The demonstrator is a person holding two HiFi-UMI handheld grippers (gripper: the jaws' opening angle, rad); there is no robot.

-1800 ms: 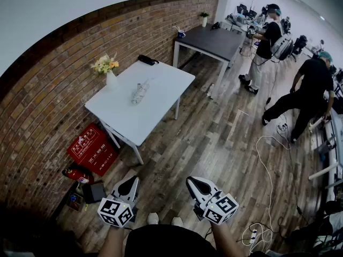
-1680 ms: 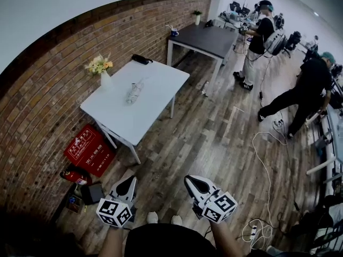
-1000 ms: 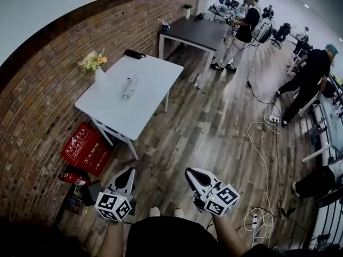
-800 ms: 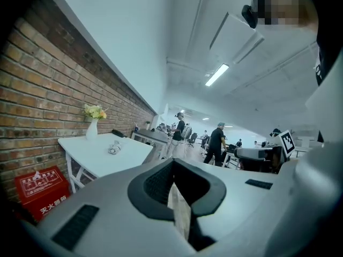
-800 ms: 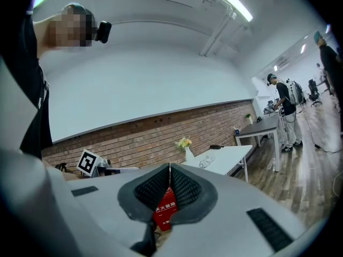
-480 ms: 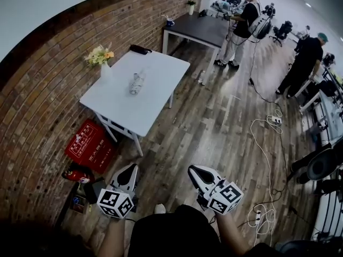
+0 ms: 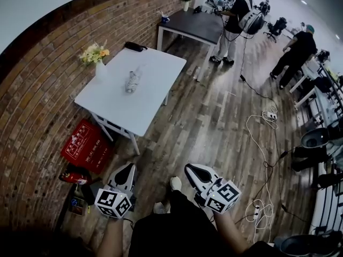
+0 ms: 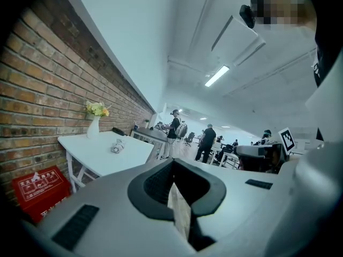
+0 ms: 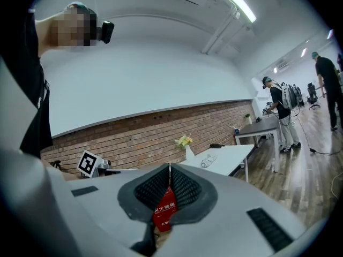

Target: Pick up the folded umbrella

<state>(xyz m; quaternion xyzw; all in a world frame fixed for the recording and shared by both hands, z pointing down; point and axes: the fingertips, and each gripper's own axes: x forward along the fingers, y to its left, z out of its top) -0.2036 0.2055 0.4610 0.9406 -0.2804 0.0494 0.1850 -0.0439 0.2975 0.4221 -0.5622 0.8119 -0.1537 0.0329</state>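
Both pairs of jaws are pressed together with nothing between them: the left gripper (image 8: 173, 182) shows only floor through the slit between its pads, and the right gripper (image 9: 170, 171) only a sliver of the red box (image 7: 86, 146) far beyond. In the head view both sit at the bottom of the frame, well apart from the white table (image 7: 144, 108) at upper left. The folded umbrella is most likely the dark, long thing (image 7: 135, 46) at the table's far edge, though the pale bundle (image 7: 131, 81) in the middle could be it instead, and I cannot tell for sure from here. Going for the wrong one is the first risk. Arriving with the jaws closed is another, since a shut tip would only shove the umbrella, and from that far edge it could slide off towards the brick wall. The flower vase (image 7: 96, 58) stands near both candidates, so a wide reach could knock it over. The loose cable (image 7: 257, 138) at centre right could catch a foot.
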